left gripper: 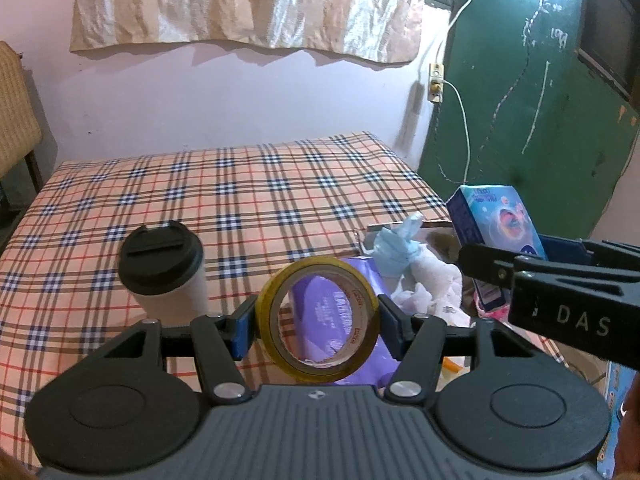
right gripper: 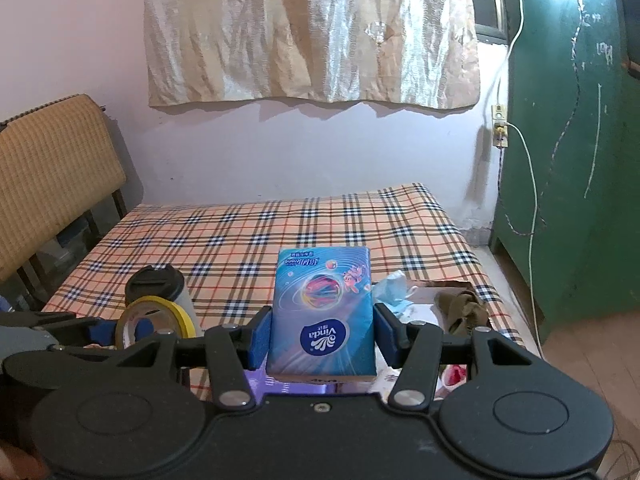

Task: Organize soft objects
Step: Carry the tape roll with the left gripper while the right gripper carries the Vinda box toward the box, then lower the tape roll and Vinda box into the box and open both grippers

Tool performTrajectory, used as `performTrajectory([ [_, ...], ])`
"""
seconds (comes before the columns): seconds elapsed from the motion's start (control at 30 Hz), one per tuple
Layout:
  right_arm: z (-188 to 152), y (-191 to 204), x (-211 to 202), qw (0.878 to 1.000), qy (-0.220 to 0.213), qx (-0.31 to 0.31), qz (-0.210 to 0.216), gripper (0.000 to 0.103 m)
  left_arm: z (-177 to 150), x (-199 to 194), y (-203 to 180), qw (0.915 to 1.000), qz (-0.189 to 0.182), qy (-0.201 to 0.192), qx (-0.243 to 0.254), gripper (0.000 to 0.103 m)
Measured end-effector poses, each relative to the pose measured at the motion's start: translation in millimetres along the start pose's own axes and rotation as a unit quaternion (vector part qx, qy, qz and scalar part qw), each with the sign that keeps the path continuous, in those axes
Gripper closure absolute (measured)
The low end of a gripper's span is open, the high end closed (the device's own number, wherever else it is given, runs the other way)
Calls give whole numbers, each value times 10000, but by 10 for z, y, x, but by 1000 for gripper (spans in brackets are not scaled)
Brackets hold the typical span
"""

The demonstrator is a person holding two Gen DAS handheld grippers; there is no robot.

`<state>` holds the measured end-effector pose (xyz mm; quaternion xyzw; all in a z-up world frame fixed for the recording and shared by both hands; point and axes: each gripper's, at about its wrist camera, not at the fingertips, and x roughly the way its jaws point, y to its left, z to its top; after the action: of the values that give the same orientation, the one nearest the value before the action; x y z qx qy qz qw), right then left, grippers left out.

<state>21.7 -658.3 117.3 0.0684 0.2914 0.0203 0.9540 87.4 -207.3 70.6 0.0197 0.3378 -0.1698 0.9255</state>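
My left gripper is shut on a yellow tape roll and holds it upright above the bed's front edge. My right gripper is shut on a blue Vinda tissue pack, held above the bed. The pack and the right gripper show at the right of the left wrist view; the tape roll shows at the left of the right wrist view. A blue face mask and white soft cloth lie in a tray on the right.
A white cup with a black lid stands on the plaid bed at front left. A purple packet lies below the tape. An olive cloth lies at the right. A green door stands right, a woven chair left.
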Motion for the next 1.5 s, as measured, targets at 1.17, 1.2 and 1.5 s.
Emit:
performTrajectory([
  [1.17,-164,-968,276,9970,340,523,-451,39,5,492,-676,9958,-745,361,381,41],
  [1.2,-169,-992,292,9969,359,547,-438,39,6,504,-690,9956,-769,363,386,41],
  [1.5,-187,-1117,419,9963,405,680,-342,38,18,642,-783,9947,-866,359,414,41],
])
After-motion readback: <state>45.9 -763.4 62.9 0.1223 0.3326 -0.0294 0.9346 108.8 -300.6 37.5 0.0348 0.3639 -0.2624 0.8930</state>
